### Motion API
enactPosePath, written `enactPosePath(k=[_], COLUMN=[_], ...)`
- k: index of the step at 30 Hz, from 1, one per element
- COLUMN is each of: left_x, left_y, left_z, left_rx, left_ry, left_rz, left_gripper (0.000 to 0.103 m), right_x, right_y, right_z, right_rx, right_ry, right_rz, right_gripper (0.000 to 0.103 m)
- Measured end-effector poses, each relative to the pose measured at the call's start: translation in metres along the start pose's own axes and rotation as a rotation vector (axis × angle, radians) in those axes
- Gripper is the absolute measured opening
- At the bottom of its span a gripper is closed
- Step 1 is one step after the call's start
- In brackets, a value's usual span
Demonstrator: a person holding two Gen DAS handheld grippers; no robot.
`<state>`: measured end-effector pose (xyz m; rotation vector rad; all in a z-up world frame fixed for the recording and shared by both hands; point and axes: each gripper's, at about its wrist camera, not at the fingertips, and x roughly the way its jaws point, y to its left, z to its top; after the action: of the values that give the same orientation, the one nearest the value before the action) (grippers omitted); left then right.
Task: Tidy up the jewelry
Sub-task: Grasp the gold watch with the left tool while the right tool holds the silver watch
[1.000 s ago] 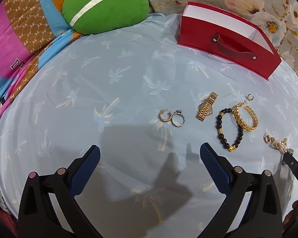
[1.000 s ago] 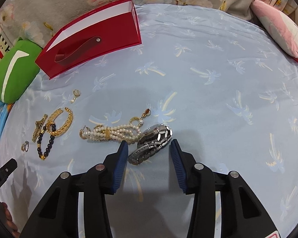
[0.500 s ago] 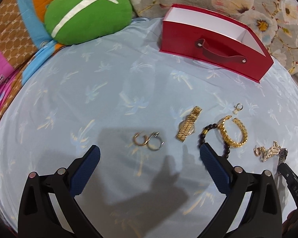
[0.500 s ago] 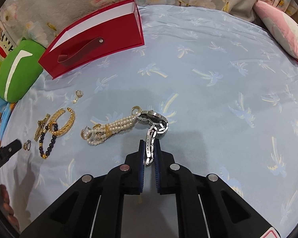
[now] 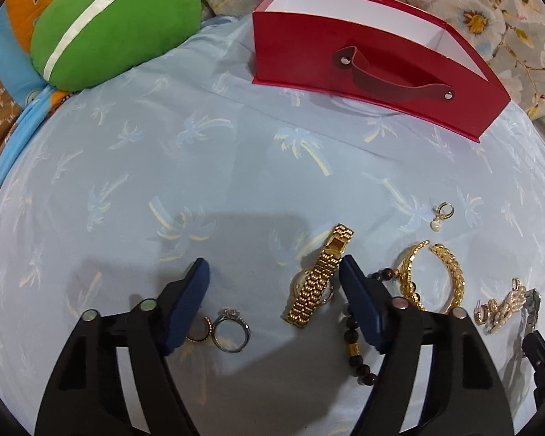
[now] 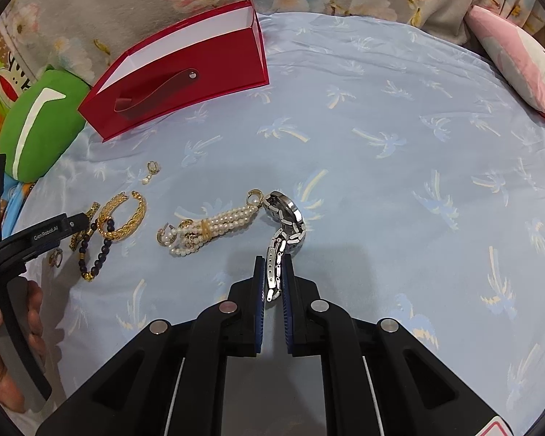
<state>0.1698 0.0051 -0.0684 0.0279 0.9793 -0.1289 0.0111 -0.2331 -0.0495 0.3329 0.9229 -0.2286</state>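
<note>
Since the earlier frame my left gripper [image 5: 274, 272] slid over the rings [image 5: 221, 327] and gold watch [image 5: 318, 279], jaws narrowing but unclenched. Right gripper [image 6: 271, 272] jaws clench the silver watch [image 6: 285, 221] strap on the bed sheet [image 6: 399, 181], beside the pearl bracelet [image 6: 207, 230].

Left claw [image 5: 274, 272] closing, unclamped, over gold watch [image 5: 319, 278] and two rings [image 5: 219, 328], red box [image 5: 367, 61] beyond
</note>
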Motion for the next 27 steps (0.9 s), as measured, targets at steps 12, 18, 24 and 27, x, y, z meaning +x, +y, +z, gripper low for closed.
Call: enactPosePath(k=[12, 18, 24, 27], left_x=[-0.014, -0.042, -0.071, -0.083], left_y=[-0.006, 0.000, 0.008, 0.012], left_z=[-0.005, -0.010, -0.019, -0.026], left_rx=[0.016, -0.002, -0.019, -0.024], left_ry=[0.012, -0.024, -0.055, -0.067], left_rz=[-0.104, -0.127, -0.152, -0.161], left_gripper=[0.011, 0.011, 0.011, 0.011], right_x=[-0.014, -0.035, -0.054, -0.063], right_y=[0.004, 0.006, 0.009, 0.012], right_z=[0.004, 0.007, 0.007, 0.005], right_rx=[-0.019, -0.032, -0.040, -0.048], right_ry=[-0.033, -0.069, -0.094, -0.103], right_rz=[0.007, 0.023, 0.049, 0.062], right_gripper=[0.008, 0.008, 0.007, 0.007])
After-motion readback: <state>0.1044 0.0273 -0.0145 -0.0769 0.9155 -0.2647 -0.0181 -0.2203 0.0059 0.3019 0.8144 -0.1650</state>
